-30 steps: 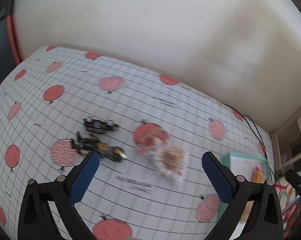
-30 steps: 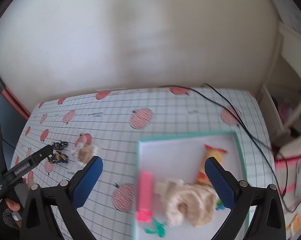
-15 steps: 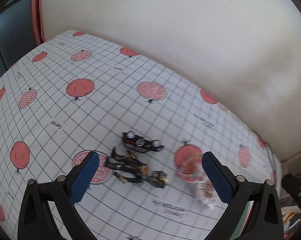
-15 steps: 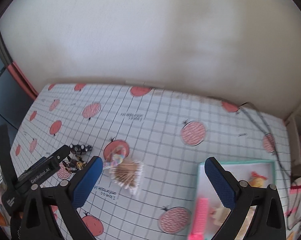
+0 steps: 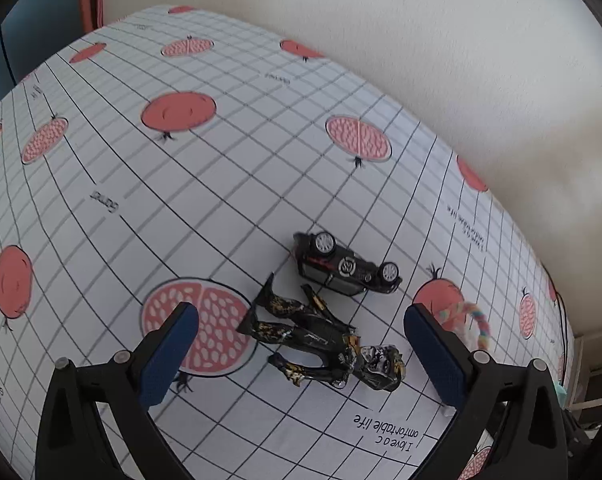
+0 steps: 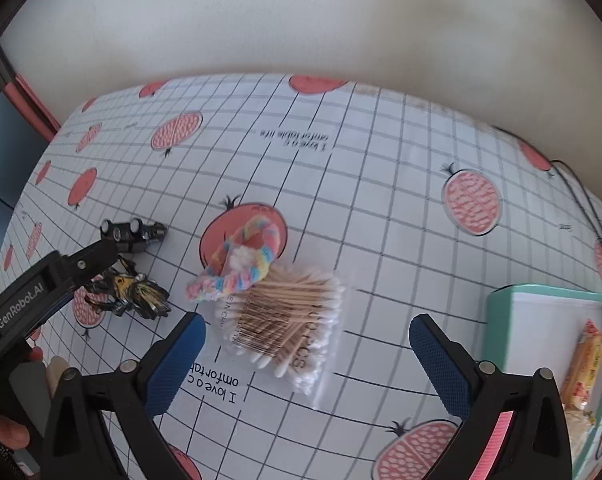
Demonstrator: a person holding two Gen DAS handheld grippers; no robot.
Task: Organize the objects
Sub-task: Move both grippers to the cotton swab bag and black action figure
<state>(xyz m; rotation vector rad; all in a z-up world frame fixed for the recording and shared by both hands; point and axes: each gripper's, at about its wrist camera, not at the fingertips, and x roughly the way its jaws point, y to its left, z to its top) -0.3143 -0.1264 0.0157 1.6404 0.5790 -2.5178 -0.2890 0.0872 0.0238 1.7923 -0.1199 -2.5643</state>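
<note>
A black and gold toy figure (image 5: 325, 340) lies flat on the tablecloth, between the blue pads of my open left gripper (image 5: 301, 354), which hovers above it. Just beyond it a black toy car (image 5: 345, 266) lies on its side. My right gripper (image 6: 307, 364) stands open over a clear bag of cotton swabs (image 6: 285, 320). A pastel knitted hair tie (image 6: 241, 260) rests on the bag's far edge. The figure (image 6: 131, 294) and the car (image 6: 133, 234) also show at the left of the right wrist view, partly behind the left gripper's arm (image 6: 49, 284).
A teal tray (image 6: 549, 300) sits at the right edge and holds a yellow snack packet (image 6: 587, 364). A black cable (image 6: 585, 200) runs along the table's far right. A white wall borders the far edge. A hand (image 6: 5, 428) holds the left tool.
My left gripper has swung left and come down over the figure and the car. My right gripper has moved left from the tray to the bag of swabs.
</note>
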